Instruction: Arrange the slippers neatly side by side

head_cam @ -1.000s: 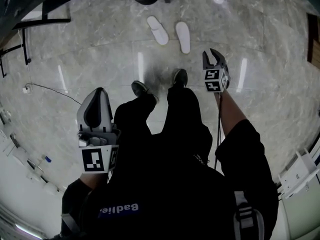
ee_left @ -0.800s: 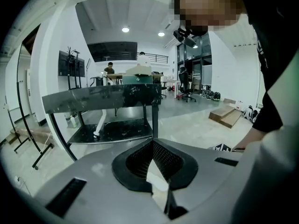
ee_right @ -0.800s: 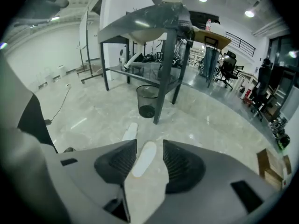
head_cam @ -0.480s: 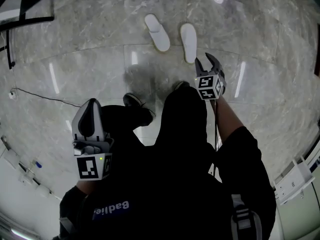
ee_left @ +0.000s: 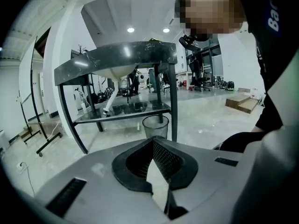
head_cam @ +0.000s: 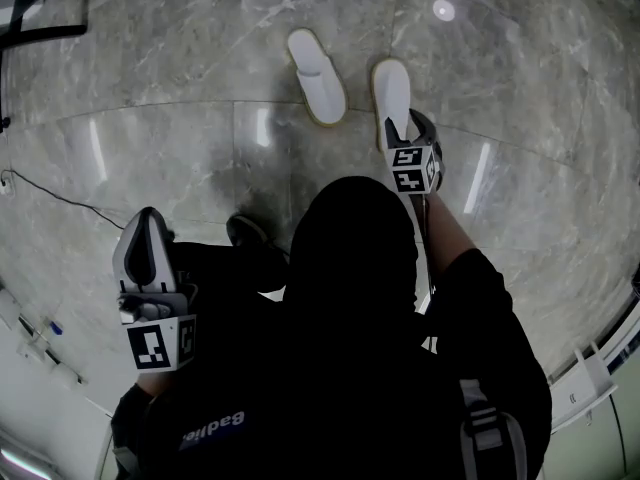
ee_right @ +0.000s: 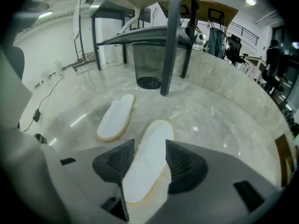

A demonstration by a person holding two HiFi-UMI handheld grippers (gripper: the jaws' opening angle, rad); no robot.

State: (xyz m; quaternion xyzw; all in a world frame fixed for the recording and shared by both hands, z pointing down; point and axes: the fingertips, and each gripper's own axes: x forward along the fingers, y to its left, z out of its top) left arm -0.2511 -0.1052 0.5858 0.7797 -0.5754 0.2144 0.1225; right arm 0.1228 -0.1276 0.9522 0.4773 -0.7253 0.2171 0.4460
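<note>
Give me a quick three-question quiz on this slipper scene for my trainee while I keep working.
1. True or false: the white flat left slipper and the white flat right slipper touch along their sides on the grey marble floor.
2. What shows between the right tool's jaws? A the right slipper; B a cloth; C nothing.
3. Which tool has its jaws together?
Key: 1 false, they lie apart and angled. 2 A; those jaws stand apart, having just been opening. 3 the left tool, empty.
</note>
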